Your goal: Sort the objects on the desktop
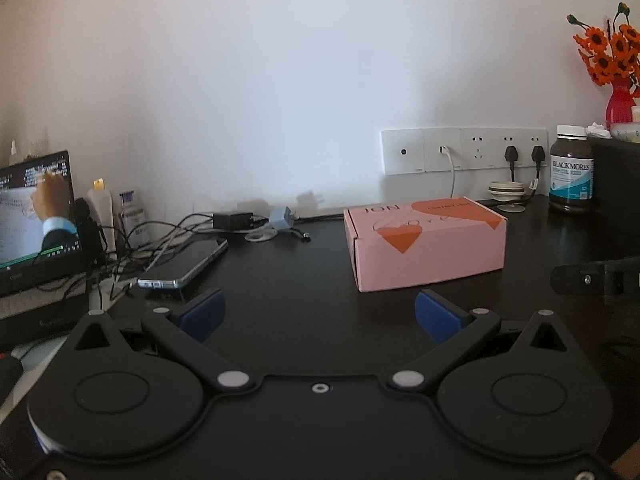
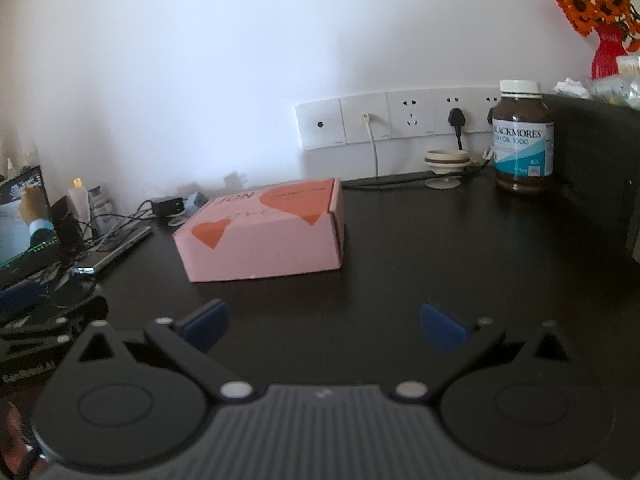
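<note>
Beyond both grippers' wide-spread, empty jaws, the closed pink box (image 1: 426, 240) lies untouched.

Both tongs (image 1: 320, 316) (image 2: 324, 326) agape, empty.

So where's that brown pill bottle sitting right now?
The bottle stands upright at the desk's back right in both views, by the wall sockets, right of the pink box and the small cream dish.
</note>
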A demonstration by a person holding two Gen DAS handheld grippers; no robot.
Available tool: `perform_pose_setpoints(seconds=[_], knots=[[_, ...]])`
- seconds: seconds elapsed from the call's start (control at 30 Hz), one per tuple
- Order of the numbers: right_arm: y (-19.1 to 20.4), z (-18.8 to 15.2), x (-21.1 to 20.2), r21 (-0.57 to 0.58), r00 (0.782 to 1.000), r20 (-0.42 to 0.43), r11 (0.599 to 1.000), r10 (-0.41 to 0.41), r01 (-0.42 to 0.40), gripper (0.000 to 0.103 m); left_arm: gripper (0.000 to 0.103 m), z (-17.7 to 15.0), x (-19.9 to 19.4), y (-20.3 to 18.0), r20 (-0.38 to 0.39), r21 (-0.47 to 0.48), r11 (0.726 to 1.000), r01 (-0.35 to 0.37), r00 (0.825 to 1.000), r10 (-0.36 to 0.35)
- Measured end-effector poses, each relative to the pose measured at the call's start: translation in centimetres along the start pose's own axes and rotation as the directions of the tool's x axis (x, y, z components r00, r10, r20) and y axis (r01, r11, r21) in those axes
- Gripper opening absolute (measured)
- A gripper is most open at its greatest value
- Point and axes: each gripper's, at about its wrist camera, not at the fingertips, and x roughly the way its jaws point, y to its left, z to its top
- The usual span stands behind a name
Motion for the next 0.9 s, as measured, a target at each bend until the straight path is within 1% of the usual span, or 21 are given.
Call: perform_pose_setpoints(seconds=[0.17, 0.3, 0.4, 0.47, 0.67, 0.9], knots=[[1.0, -1.0, -1.4, -0.033, 1.000, 0.012, 0.999, -0.012, 0.013, 0.102, 0.103, -0.7, -1.1, 0.7, 0.004, -0.004, 1.000, -0.019, 1.000, 0.019], [1.5, -1.7, -2.5, -0.031, 1.000, 0.018, 0.999, -0.011, 0.012, 0.102, 0.103, -1.2, -2.1, 1.1, -0.014, -0.011, 1.000, 0.007, 1.000, -0.007], [1.8, -2.2, -3.3, -0.031, 1.000, 0.017, 0.999, -0.012, 0.012, 0.102, 0.103, -1.8, -2.8, 1.1, -0.024, -0.005, 1.000, 0.008, 1.000, -0.008], [2.0, -2.7, -3.7, -0.046, 0.999, 0.023, 0.999, -0.026, 0.027, 0.102, 0.103, -2.2, -3.1, 0.9, -0.040, 0.002, 1.000, 0.000, 0.999, 0.000], [2.1, -3.9, -4.5, -0.066, 0.998, 0.021, 0.996, -0.060, 0.061, 0.102, 0.103, -2.5, -3.7, 0.9, -0.104, -0.008, 1.000, 0.025, 0.994, -0.026], [2.3, -4.8, -5.0, -0.069, 0.998, 0.004, 0.996, -0.064, 0.064, 0.102, 0.103, -2.8, -3.8, 1.3, -0.155, -0.045, 0.999, -0.001, 0.988, -0.006]])
